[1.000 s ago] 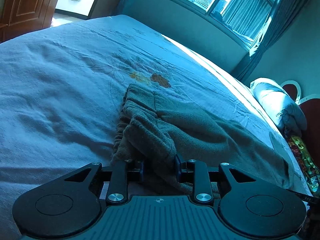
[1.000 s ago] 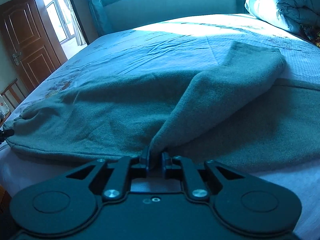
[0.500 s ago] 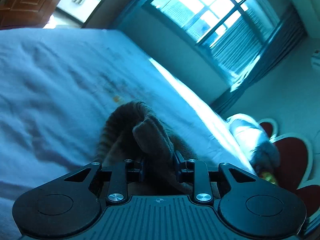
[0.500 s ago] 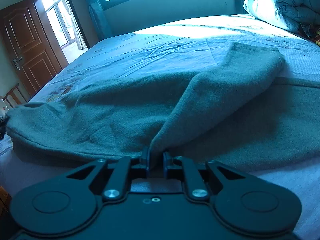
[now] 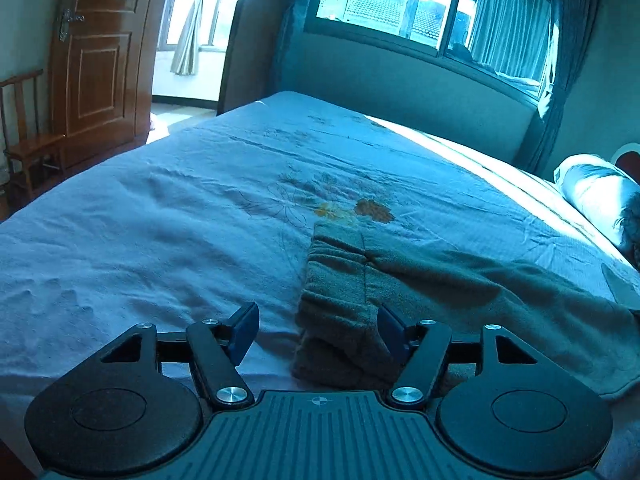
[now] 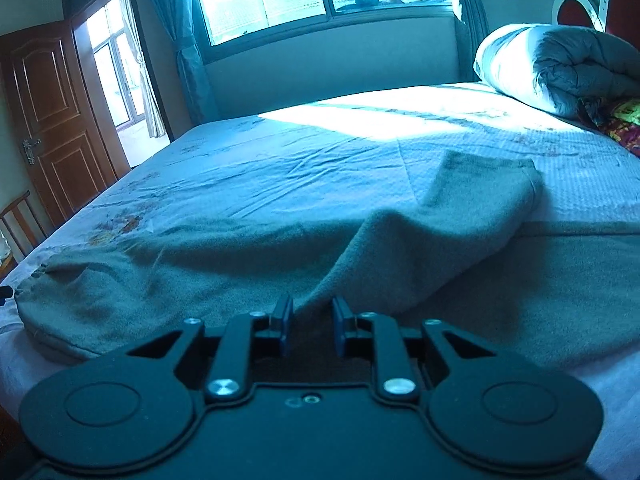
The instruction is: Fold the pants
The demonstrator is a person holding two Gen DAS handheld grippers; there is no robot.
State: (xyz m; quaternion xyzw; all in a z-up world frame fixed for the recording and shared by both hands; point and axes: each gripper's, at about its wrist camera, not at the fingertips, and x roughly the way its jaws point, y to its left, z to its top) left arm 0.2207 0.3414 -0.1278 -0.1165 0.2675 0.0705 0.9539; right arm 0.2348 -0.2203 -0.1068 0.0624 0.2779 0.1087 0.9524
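Grey-green fleece pants (image 5: 440, 288) lie across the near side of the bed, with the gathered waistband (image 5: 336, 272) toward the left. My left gripper (image 5: 318, 330) is open, just above the waistband end, holding nothing. In the right wrist view the pants (image 6: 200, 264) spread left to right, with one leg end (image 6: 480, 196) folded back and pointing away. My right gripper (image 6: 308, 322) has its jaws a little apart, with a ridge of the pants fabric lying between them; the pads do not press it.
The bed has a pale blue sheet (image 5: 180, 208) with a floral print (image 5: 352, 210). A rolled duvet (image 6: 560, 68) and a colourful cloth (image 6: 624, 128) lie at the head end. A wooden door (image 5: 100, 52), a wooden chair (image 5: 28, 148) and a window (image 5: 432, 4) surround the bed.
My left gripper lifted the waistband, set it down and opened. My right gripper's jaws have parted from the pants fabric they were pinching. The waistband end now lies flatter.
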